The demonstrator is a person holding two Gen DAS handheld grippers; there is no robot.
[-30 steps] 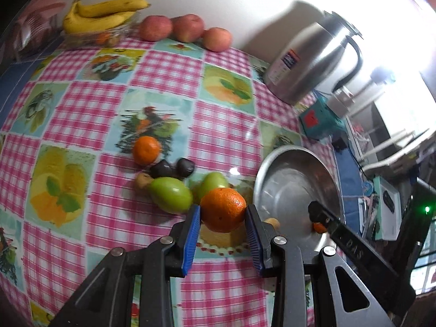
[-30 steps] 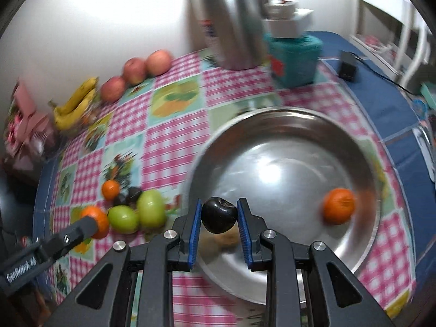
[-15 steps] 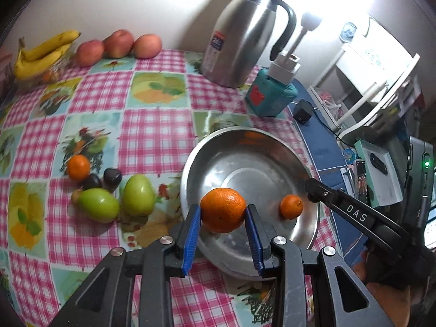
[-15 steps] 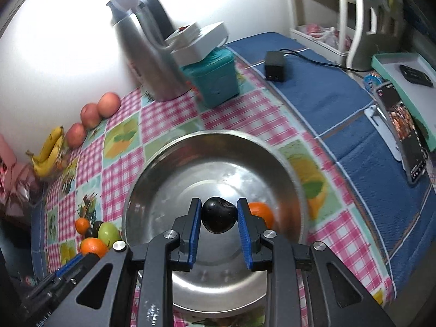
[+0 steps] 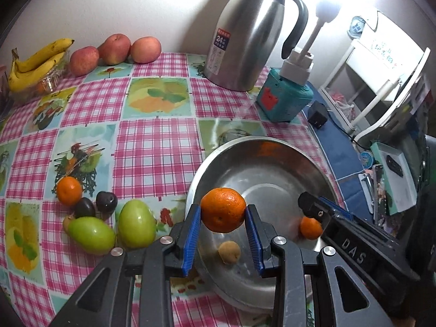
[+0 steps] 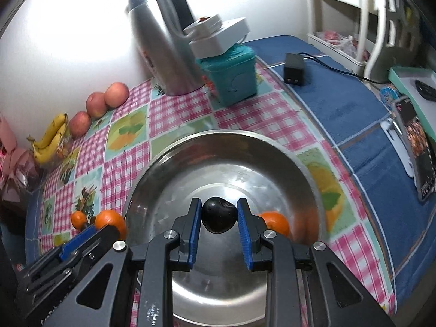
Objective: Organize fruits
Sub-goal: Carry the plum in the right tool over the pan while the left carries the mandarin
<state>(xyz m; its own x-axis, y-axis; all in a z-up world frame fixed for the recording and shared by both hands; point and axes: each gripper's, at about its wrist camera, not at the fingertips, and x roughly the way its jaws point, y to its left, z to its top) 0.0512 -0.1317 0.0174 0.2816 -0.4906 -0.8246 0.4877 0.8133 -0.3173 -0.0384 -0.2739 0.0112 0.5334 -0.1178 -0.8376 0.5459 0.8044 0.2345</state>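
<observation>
Left tool (image 5: 223,214) grips an orange (image 5: 223,209), right tool (image 6: 219,216) a plum (image 6: 218,214); only left view shows green fruits (image 5: 135,223).

Three oranges (image 5: 223,209). Two green mangoes (image 5: 135,223). Three dark plums (image 6: 218,214). Three apples (image 5: 145,49). One bunch of bananas (image 5: 35,62). One small brown fruit (image 5: 229,251). One steel bowl (image 5: 245,147). One steel jug (image 5: 246,31). Two grippers (image 5: 223,234).
</observation>
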